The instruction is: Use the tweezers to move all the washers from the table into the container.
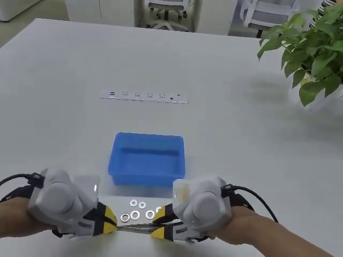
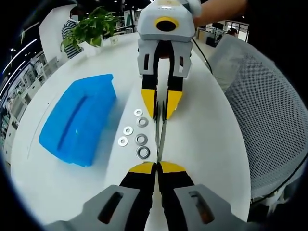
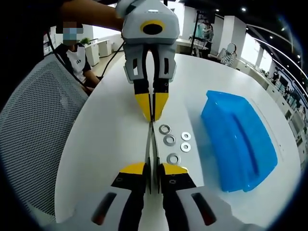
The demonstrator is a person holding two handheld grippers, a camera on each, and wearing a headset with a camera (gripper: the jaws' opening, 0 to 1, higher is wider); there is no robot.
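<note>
Washers (image 1: 135, 214) all loose on the table (image 1: 241, 134), just in front of the container (image 1: 147, 174); none seen inside, so transfer judged not yet begun. Tweezers (image 1: 136, 227) farther from the container than the washers, left gripper (image 2: 157, 168) pinching one end, right gripper (image 3: 153, 168) clamped on the other. Only a short hop to the container's low front wall. Plenty of bare tabletop beside and beyond it.
</note>
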